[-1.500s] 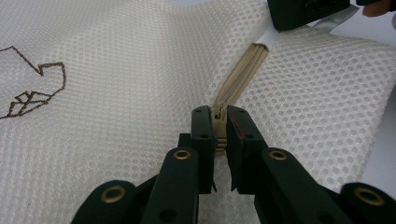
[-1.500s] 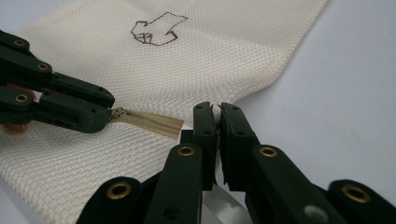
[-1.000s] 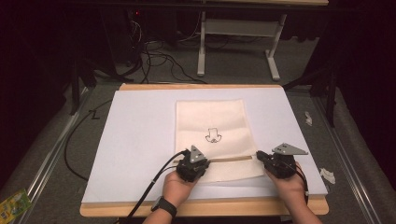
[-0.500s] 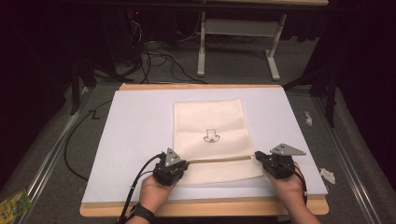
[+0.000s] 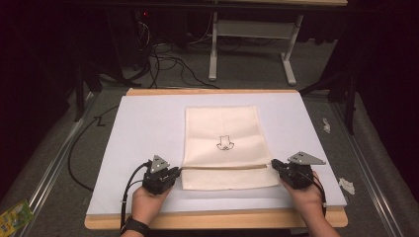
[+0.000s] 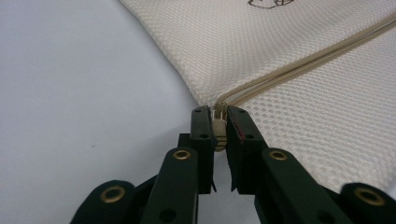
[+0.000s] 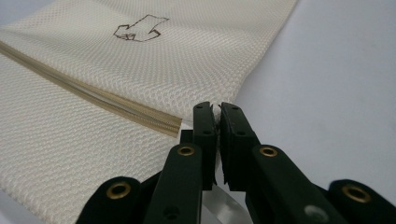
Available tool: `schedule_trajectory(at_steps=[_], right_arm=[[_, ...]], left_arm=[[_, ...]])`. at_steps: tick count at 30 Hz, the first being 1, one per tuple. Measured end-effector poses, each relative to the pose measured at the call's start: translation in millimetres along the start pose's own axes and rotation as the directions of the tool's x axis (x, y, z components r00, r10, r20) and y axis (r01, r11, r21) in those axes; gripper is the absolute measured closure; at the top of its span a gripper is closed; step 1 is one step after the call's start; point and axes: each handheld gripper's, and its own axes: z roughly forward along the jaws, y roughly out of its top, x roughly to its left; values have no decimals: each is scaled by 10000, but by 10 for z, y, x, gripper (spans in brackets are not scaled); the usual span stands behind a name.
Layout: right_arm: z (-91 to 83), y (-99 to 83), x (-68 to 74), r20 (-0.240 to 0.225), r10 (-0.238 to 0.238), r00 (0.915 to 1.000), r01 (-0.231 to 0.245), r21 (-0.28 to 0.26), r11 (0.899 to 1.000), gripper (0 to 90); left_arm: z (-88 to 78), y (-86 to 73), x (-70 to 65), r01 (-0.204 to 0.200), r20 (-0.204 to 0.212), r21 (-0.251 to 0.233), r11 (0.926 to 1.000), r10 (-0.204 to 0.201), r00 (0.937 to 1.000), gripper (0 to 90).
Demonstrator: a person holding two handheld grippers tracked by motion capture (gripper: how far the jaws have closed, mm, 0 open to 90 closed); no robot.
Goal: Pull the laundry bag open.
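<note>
Zipper run looks done. Bag lies flat mid-table on the white sheet, zipper across it near the front edge. Left gripper is clenched on the zipper pull, which sits at the bag's left edge, so the slider is at end of travel. Right gripper is clamped on the bag's right edge next to the zipper end, anchoring it. Teeth look meshed along the line, though fully closed versus fully open is hard to call from the high view. Left to do, I'd judge: release both grips, back off.
</note>
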Motion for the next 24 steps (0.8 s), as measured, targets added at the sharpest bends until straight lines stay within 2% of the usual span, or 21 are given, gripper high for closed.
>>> schedule_trajectory(at_steps=[4, 7, 9, 11, 14, 16, 18, 19, 20, 21, 22, 24], right_arm=[[-1, -49, -16, -261, -16, 9997, 16, 23, 10000, 851], [-6, -62, -10, -269, -57, 9996, 59, 48, 10000, 833], [-10, -78, -14, -512, -181, 9985, 174, -138, 9998, 723], [-14, -84, -21, -705, -123, 9974, 101, -309, 9995, 591], [-32, -89, -29, -633, -122, 9979, 80, -659, 9978, 400], [-43, -85, -58, -424, -43, 9991, 11, -757, 9971, 288], [-63, -84, -109, -190, 142, 9997, -158, -863, 9961, 230], [-63, -84, -109, -190, 142, 9997, -158, -863, 9961, 230], [-82, -91, -188, 26, 270, 9996, -267, -962, 9950, 198], [-91, -101, -232, 103, 389, 9992, -377, -940, 9949, 195], [-98, -113, -284, 169, 498, 9986, -479, -956, 9943, 194], [-120, -140, -386, 429, 836, 9956, -794, -918, 9926, 192]], left_arm=[[15, -18, -4, -44, 0, 47, 10000, 44, 10000, 816], [17, -23, -12, -114, -23, 48, 9999, 114, 9999, 811], [5, -28, -5, -94, 22, -15, 10000, 94, 10000, 785], [-17, -21, 19, 23, 182, -102, 9999, -21, 9998, 679], [-67, -22, 64, 20, 200, -307, 9995, -14, 9998, 544], [-117, -24, 110, -123, -83, -380, 9992, 120, 9999, 491], [-189, -26, 170, -154, -329, -709, 9974, 130, 9994, 446], [-189, -26, 170, -154, -329, -709, 9974, 130, 9994, 425], [-281, -22, 239, -75, -593, -1072, 9942, 12, 9982, 405], [-281, -22, 239, -75, -593, -1072, 9942, 12, 9982, 383], [-377, -22, 311, 5, -939, -1488, 9889, -146, 9955, 361], [-469, -31, 390, 105, -1334, -1862, 9824, -358, 9904, 314]])
